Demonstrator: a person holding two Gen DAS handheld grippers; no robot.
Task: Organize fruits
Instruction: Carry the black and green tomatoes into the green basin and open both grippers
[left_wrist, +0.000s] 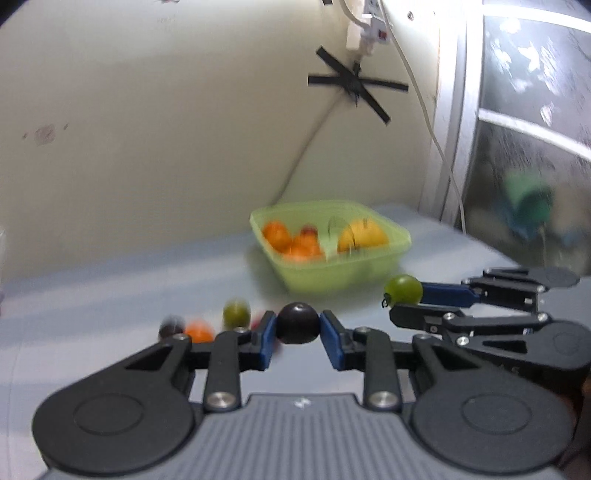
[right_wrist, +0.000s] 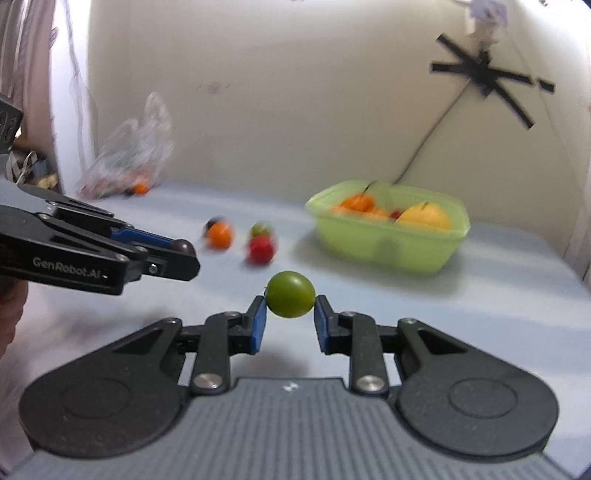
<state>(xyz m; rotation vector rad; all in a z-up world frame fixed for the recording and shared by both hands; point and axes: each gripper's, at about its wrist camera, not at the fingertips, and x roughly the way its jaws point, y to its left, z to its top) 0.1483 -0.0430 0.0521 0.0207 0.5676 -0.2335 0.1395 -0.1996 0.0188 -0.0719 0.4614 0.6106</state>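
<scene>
My left gripper (left_wrist: 298, 329) is shut on a dark purple fruit (left_wrist: 297, 323) and holds it above the table. My right gripper (right_wrist: 289, 318) is shut on a green fruit (right_wrist: 290, 294); it shows at the right in the left wrist view (left_wrist: 403, 290). A light green tub (left_wrist: 332, 243) (right_wrist: 388, 227) stands ahead with oranges and a yellow fruit inside. Loose on the table lie an orange fruit (right_wrist: 220, 234), a red fruit (right_wrist: 260, 250), a green fruit (left_wrist: 236, 312) and a dark fruit (left_wrist: 171, 326).
A clear plastic bag (right_wrist: 129, 155) with some fruit lies at the back left by the wall. Black tape and cables hang on the wall (left_wrist: 354, 83). A window frame (left_wrist: 465, 110) borders the table on the right.
</scene>
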